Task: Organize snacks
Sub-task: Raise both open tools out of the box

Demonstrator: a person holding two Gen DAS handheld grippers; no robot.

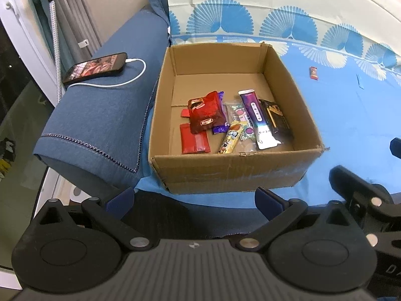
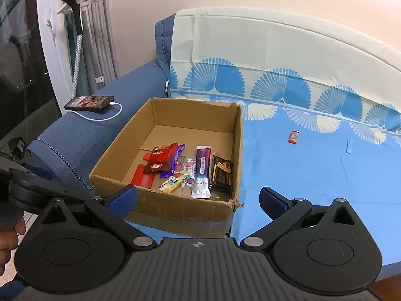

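Both the left tool (image 1: 194, 200) and the right tool (image 2: 198, 200) hang spread wide, nothing between them. Just ahead, the open cardboard box (image 2: 175, 210) holds bright wrappers; one small red snack (image 2: 293, 136) lies alone on the bare blue bed sheet (image 2: 313, 175).

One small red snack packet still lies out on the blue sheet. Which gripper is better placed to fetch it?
Probably right. The small red snack packet lies right of the cardboard box, on the open right gripper's side.
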